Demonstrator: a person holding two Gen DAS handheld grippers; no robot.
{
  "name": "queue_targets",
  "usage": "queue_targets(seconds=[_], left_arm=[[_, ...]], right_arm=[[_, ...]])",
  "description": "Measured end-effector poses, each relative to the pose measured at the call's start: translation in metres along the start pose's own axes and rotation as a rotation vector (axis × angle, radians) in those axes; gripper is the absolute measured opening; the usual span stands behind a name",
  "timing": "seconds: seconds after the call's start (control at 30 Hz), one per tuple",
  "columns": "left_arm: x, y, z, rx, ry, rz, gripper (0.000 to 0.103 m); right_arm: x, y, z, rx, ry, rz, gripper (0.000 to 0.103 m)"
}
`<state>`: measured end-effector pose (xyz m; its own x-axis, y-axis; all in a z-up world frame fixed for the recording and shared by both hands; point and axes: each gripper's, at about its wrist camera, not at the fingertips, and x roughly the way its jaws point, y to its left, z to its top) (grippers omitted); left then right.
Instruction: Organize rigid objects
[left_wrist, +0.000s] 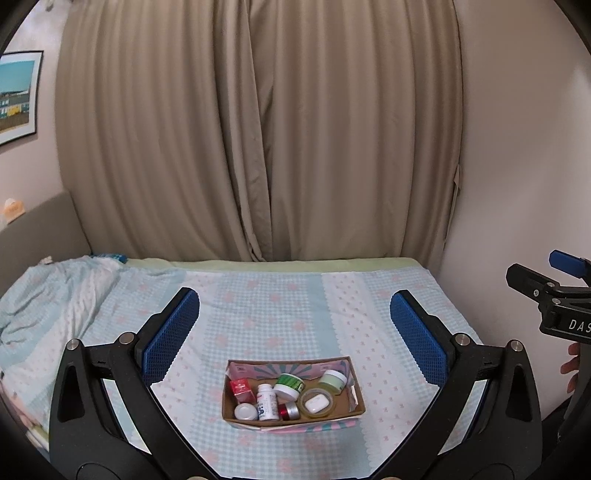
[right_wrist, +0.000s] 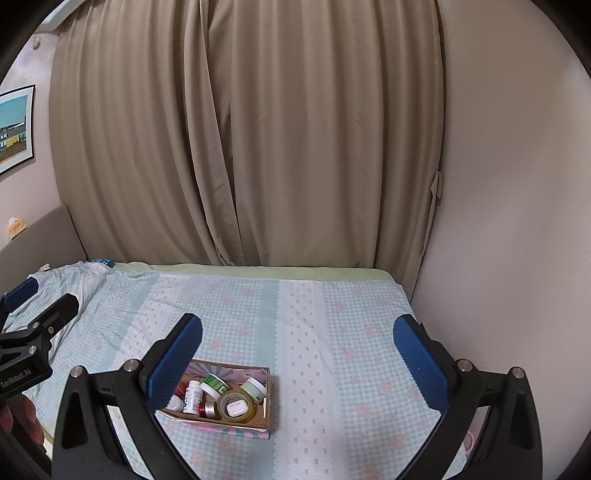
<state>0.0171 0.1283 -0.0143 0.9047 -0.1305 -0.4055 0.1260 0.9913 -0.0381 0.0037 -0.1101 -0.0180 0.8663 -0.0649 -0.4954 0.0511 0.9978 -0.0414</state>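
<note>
A shallow cardboard box (left_wrist: 356, 400) (right_wrist: 269, 391) lies on the bed, filled with small items: a white pill bottle (left_wrist: 266, 401) (right_wrist: 193, 397), a green-lidded jar (left_wrist: 290, 384) (right_wrist: 215, 384), a pale green jar (left_wrist: 333, 379) (right_wrist: 254, 388), a tape roll with a white earbud case (left_wrist: 316, 403) (right_wrist: 236, 407), a red box (left_wrist: 240, 389), a red and silver tube (left_wrist: 289, 410) and a white round jar (left_wrist: 245, 411). My left gripper (left_wrist: 294, 325) is open and empty above the box. My right gripper (right_wrist: 297, 347) is open and empty, with the box below its left finger.
The bed (left_wrist: 277, 310) has a blue checked sheet, rumpled at the far left (left_wrist: 48, 295). Beige curtains (left_wrist: 258, 129) hang behind it. A wall (right_wrist: 517, 221) stands at the right. The right gripper shows at the left wrist view's right edge (left_wrist: 546, 291).
</note>
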Motion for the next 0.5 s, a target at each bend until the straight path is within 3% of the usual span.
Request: queue_targets(seconds=[0.5], left_arm=[[0.0043, 0.0024, -0.0018, -0.004, -0.009, 0.012, 0.103]], right_arm=[[0.0047, -0.0015, 0.0016, 0.001, -0.001, 0.003, 0.103]])
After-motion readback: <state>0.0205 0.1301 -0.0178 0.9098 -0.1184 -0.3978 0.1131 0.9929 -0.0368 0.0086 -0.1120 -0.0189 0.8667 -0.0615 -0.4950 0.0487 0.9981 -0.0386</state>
